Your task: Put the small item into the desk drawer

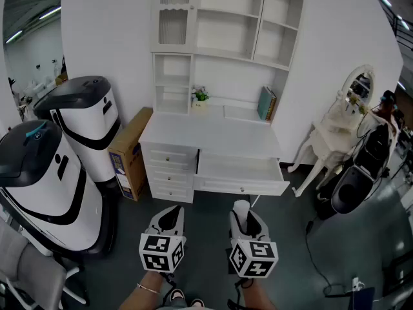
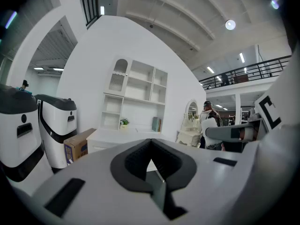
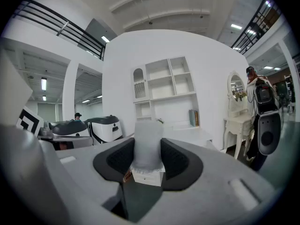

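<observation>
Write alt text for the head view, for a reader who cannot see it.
Two handheld grippers face a white desk with one drawer open. The right gripper holds a small white item; the left gripper holds nothing.

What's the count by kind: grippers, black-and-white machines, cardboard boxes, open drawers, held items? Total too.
Grippers: 2, left gripper and right gripper
Black-and-white machines: 2
Cardboard box: 1
Open drawer: 1
Held small item, in the right gripper: 1
Total: 7
</observation>
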